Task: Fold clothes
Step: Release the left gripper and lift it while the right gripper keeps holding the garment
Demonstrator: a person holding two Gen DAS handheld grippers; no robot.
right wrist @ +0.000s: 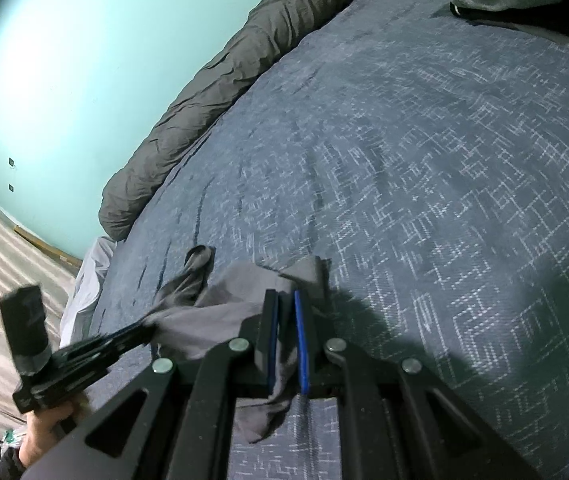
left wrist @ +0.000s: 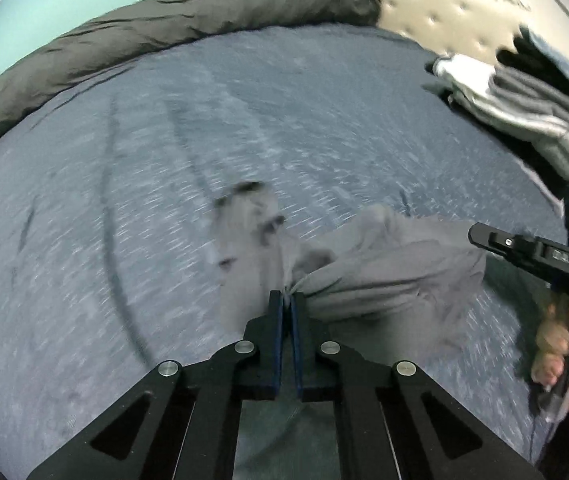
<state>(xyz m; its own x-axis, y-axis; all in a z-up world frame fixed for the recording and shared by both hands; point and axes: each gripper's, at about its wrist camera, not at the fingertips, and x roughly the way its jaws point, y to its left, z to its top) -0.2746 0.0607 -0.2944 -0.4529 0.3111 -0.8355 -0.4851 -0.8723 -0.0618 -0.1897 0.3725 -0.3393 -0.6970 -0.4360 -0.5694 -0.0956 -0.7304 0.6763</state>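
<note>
In your left wrist view, your left gripper (left wrist: 287, 300) is clenched on a bunched fold of the grey garment (left wrist: 368, 268), which hangs crumpled just above the blue patterned bedspread (left wrist: 124, 184); the picture is smeared, so the garment's far end is hard to read. Your right gripper (left wrist: 480, 236) comes in from the right edge, with your right hand (left wrist: 564, 344) wrapped round its handle. A stack of folded clothes (left wrist: 524, 100) lies at the far right, and a dark grey rolled duvet (left wrist: 144, 48) lines the far edge. In your right wrist view, your right gripper (right wrist: 286, 300) is closed on another edge of the grey garment (right wrist: 220, 300), cloth trailing down between the pads. Your left gripper (right wrist: 144, 330) pinches the same garment at the left, your left hand (right wrist: 48, 420) below it. The teal wall (right wrist: 84, 80) stands behind the bed.
</note>
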